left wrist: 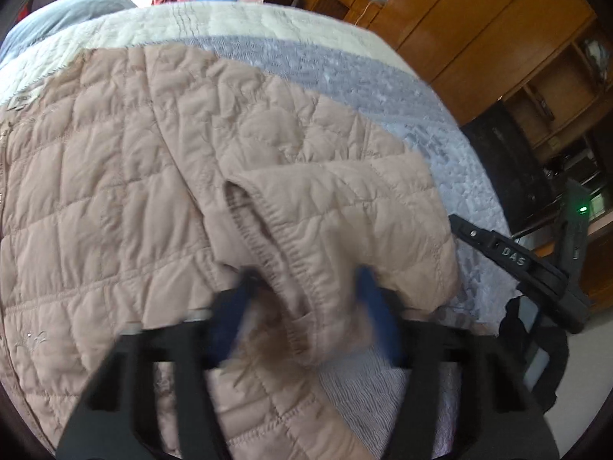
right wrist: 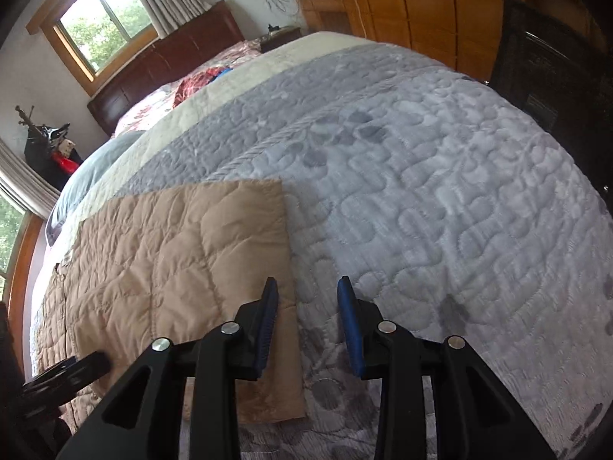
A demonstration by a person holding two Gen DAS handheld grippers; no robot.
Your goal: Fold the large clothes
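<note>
Gripping jacket cuff [left wrist: 306, 268], left claw [left wrist: 302, 306].

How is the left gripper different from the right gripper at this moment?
The left gripper is shut on the beige jacket's sleeve cuff; the right gripper is open and holds nothing. The left hangs over the jacket, the right over the jacket's edge and the grey quilt. Both have blue pads.

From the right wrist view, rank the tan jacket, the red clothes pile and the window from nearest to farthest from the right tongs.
1. Tan jacket, just left of the open right tongs.
2. Red clothes pile, far up the bed.
3. Window, upper left, behind the headboard.
</note>
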